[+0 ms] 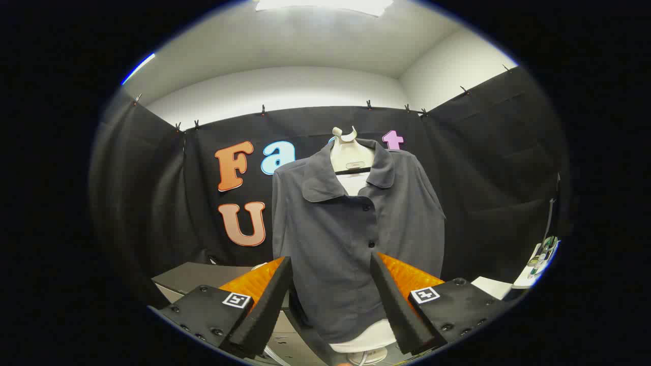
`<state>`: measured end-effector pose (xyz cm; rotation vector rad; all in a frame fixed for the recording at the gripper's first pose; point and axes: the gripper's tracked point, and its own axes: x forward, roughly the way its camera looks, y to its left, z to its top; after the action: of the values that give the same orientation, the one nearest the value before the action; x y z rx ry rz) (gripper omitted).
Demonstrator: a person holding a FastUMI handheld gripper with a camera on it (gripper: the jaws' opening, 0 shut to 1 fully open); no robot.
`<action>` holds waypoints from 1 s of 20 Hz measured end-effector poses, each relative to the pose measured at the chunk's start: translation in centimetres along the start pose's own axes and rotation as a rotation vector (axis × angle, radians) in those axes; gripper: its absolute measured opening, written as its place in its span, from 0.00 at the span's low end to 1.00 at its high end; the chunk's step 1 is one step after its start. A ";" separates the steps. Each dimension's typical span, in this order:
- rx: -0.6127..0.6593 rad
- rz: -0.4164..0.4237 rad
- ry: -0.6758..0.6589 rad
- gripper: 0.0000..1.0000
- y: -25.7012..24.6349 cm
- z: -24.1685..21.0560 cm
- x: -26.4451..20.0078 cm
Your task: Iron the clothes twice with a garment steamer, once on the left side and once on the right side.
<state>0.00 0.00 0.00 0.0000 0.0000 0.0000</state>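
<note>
A dark grey collared shirt (351,229) with buttons down its front hangs on a white mannequin torso (350,152), straight ahead of me and beyond the fingers. My gripper (330,267) is open, its two fingers spread wide with nothing between them. The shirt's lower half shows through the gap between the fingers. The white base of the mannequin (363,338) shows below the shirt hem. A white hose or cord (272,356) runs low down by the left finger.
A dark low table or box (201,277) stands behind the left finger. White sheets and small items (534,264) lie on a surface to the right. Black cloth walls close the booth on three sides.
</note>
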 end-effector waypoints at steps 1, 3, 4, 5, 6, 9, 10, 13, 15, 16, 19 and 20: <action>-0.004 -0.003 0.000 0.98 0.0 0.0 0.0; -0.007 -0.007 0.000 0.98 0.0 -0.1 -0.1; -0.006 -0.009 -0.001 0.98 0.1 -0.1 -0.1; -0.002 -0.012 -0.001 0.98 0.0 -0.1 0.0; 0.003 -0.014 0.000 0.98 -0.1 0.0 0.2; 0.009 -0.006 0.007 0.98 0.5 -0.3 0.3; 0.009 -0.003 0.010 0.98 0.6 -0.4 0.4; 0.009 0.001 0.013 0.98 0.9 -0.6 0.6; 0.014 0.004 0.017 0.98 1.1 -0.9 0.6; 0.018 0.003 0.020 0.98 1.3 -1.0 0.8; 0.024 -0.009 0.035 0.98 1.9 -1.2 1.3; 0.032 -0.008 0.038 0.98 2.3 -1.1 1.5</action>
<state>1.54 2.27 -1.13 0.0316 0.0375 -0.0076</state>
